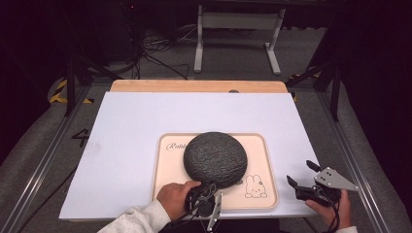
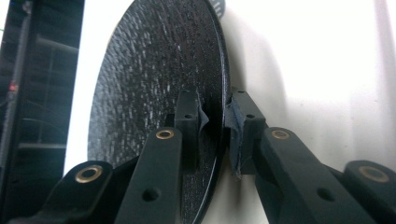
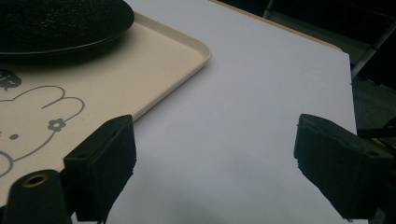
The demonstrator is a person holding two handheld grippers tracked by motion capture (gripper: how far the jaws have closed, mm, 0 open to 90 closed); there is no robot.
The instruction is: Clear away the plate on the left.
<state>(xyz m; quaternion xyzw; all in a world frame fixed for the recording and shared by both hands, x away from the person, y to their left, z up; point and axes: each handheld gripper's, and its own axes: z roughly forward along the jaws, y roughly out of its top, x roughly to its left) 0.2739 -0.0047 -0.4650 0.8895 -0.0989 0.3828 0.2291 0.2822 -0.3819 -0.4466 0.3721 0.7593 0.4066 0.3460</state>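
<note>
On the table, high view: a black round plate (image 1: 215,158) is lying upside down on a cream tray (image 1: 165,165), and the tray is sitting on a white sheet (image 1: 126,126) that is covering the table.
Left hand, high view: the left gripper (image 1: 203,190) is reaching to the plate's near rim, at the tray's near edge.
Right hand, high view: the right gripper (image 1: 302,175) is hovering over the sheet just beside the tray's right edge, well apart from the plate.
Left gripper view: the jaws are standing narrow, pinching the plate's rim (image 2: 223,116) between the pads (image 2: 237,122), one on the textured side and one on the underside.
Right gripper view: the jaws are standing wide with nothing between them; the tray corner (image 3: 198,51) and a rabbit drawing (image 3: 42,121) are lying to their left.
Step in hand, as I judge it: gripping the plate's edge, probably to lift or turn it.
Next move, as I judge it: it is calling for a steady lift, with the grip kept firm so the thin rim is not slipping.
</note>
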